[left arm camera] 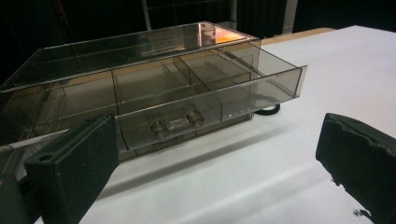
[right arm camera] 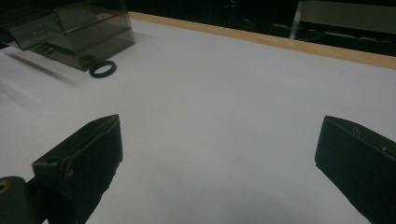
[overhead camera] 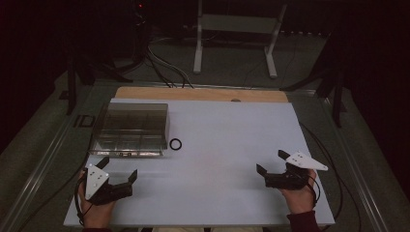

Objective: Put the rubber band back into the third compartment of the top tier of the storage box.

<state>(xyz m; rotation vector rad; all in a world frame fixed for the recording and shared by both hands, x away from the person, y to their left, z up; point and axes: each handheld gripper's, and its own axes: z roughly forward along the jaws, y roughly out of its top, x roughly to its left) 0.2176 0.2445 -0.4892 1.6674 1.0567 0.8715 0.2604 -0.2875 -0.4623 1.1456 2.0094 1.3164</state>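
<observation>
A smoky clear plastic organiser box (overhead camera: pixel 130 128) stands at the table's left, its drawer (left arm camera: pixel 187 100) pulled partly out, with several empty compartments and a clear handle (left arm camera: pixel 177 123). A black ring (overhead camera: pixel 175 144) lies flat on the white tabletop just right of the box, and shows too in the right gripper view (right arm camera: pixel 102 68). My left gripper (overhead camera: pixel 118 168) rests near the front left edge, open and empty, facing the drawer (left arm camera: pixel 215 163). My right gripper (overhead camera: pixel 272 162) sits at the front right, open and empty (right arm camera: pixel 219 154).
The white tabletop (overhead camera: pixel 222 140) has a wooden strip (overhead camera: pixel 203 94) along its far edge. Beyond it, on the dark floor, stand a white metal frame (overhead camera: pixel 237 38) and several cables (overhead camera: pixel 164 67). A cable trails off the table's right side.
</observation>
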